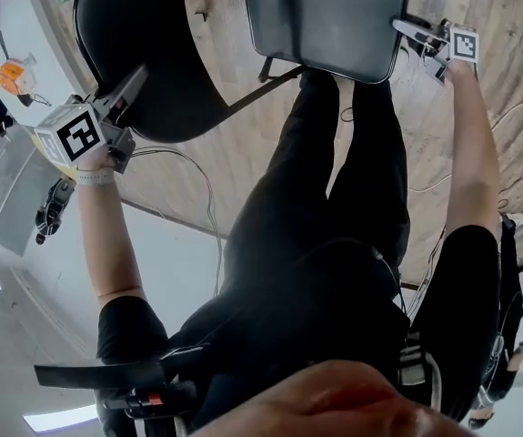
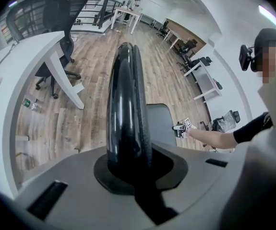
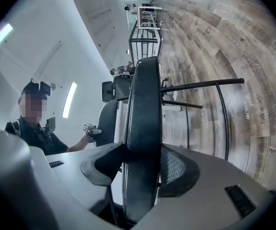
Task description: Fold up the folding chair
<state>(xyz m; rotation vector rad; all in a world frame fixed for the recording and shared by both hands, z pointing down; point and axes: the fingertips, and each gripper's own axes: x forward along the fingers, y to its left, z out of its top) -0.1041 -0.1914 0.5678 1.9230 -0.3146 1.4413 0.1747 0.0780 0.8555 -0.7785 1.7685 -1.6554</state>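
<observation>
The folding chair has a black backrest [image 1: 152, 53] and a grey padded seat [image 1: 329, 16] on a thin black frame [image 1: 261, 94]. My left gripper [image 1: 125, 98] is shut on the backrest's top edge, which runs edge-on between its jaws [image 2: 126, 109]. My right gripper [image 1: 411, 35] is at the seat's front right corner. In the right gripper view the seat [image 3: 145, 128] stands edge-on between the jaws, with both pads against it. The chair's black legs [image 3: 200, 85] show beyond. Each gripper shows small in the other's view, the right gripper [image 2: 180, 127] and the left gripper [image 3: 90, 128].
My legs in black trousers [image 1: 334, 180] stand right behind the chair. A cable [image 1: 197, 180] trails over the wooden floor. A white desk [image 2: 32, 56] with a black office chair [image 2: 46, 13] stands to the left, and a small bottle [image 2: 30, 103] lies on the floor.
</observation>
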